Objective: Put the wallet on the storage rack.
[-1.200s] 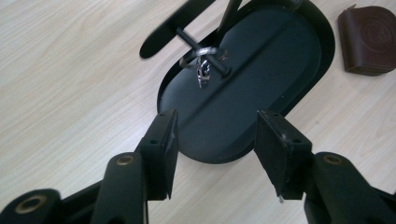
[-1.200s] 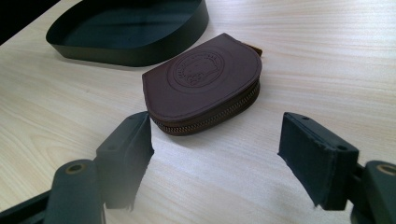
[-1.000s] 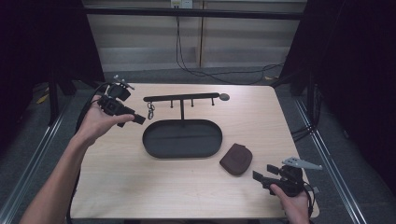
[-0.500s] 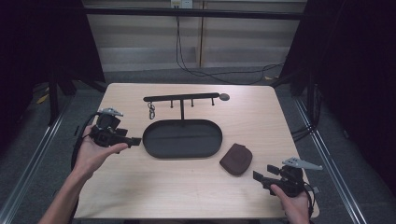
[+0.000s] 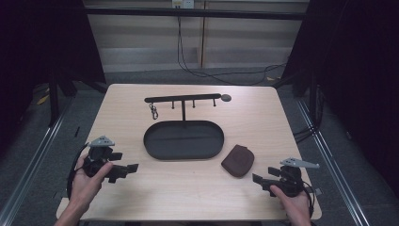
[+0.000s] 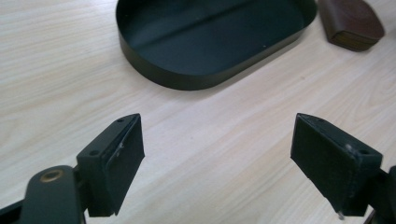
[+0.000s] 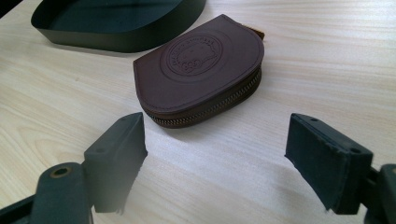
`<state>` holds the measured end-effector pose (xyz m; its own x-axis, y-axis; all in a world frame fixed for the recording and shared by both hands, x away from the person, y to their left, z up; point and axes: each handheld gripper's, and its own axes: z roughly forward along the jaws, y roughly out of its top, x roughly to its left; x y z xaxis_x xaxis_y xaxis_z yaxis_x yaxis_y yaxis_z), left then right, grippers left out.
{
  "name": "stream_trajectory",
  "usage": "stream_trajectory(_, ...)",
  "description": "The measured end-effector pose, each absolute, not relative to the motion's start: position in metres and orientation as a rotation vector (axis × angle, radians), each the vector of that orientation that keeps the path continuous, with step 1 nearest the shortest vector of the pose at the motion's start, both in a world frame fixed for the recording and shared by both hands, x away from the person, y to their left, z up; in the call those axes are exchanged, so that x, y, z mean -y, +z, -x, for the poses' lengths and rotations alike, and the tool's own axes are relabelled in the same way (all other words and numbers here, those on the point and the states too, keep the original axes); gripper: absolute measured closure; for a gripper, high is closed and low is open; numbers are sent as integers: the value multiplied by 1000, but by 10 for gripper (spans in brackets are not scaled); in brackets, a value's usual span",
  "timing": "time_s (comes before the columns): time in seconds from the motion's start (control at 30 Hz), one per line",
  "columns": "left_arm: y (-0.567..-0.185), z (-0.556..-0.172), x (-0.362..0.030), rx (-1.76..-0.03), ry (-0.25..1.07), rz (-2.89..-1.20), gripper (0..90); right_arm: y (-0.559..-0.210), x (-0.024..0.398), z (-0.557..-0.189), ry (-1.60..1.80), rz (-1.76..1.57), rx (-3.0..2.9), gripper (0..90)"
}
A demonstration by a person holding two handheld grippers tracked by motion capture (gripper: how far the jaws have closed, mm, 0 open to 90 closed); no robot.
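At the near left of the wooden table [image 5: 263,117], the left gripper [image 5: 133,167] sits low over the bare board, held in the person's left hand [image 5: 87,181], pointing right toward the tray. Its jaws stand wide apart and have just been opening, with nothing between them but plain wood. In the left gripper view the near rim of the black oval tray [image 6: 187,79] lies a little beyond the jaw tips, with an open strip of table between.

The tray [image 5: 155,146] sits at the table's middle, with clear board on its left as far as the table's left edge. Just behind it rises a black stand with a cross bar [image 5: 183,99], on a thin post; a small key ring [image 5: 153,111] hangs below the bar's left end.

Right of the tray's near right corner lies the brown zipped pouch [image 5: 238,160], close to the tray rim but apart from it, flat on the wood. In the right gripper view the pouch [image 7: 201,67] lies just ahead of the jaws, its zipped edge toward them, not touched.

At the near right corner the right gripper [image 5: 256,178], in the right hand [image 5: 294,202], points left at the pouch. Its jaws are apart, have just widened a little, and hold nothing. Free table stretches behind the pouch to the far right edge.
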<state>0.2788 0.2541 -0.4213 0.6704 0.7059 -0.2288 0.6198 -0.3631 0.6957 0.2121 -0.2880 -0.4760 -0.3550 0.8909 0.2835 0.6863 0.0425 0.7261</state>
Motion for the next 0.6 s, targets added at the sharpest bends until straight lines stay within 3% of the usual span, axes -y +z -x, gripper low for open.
stream_trajectory(0.17,-435,-260,-255,-1041,159,-2078,162,-474,284,-216,1192,-1625,-2105,168)
stream_trajectory(0.37,-446,-238,-246,-1021,207,-2086,172,-465,278,-222,1167,-1608,-2189,199)
stream_trajectory(0.6,-460,-226,-247,-999,152,-2060,172,-456,272,-242,1131,-1616,-2278,193)
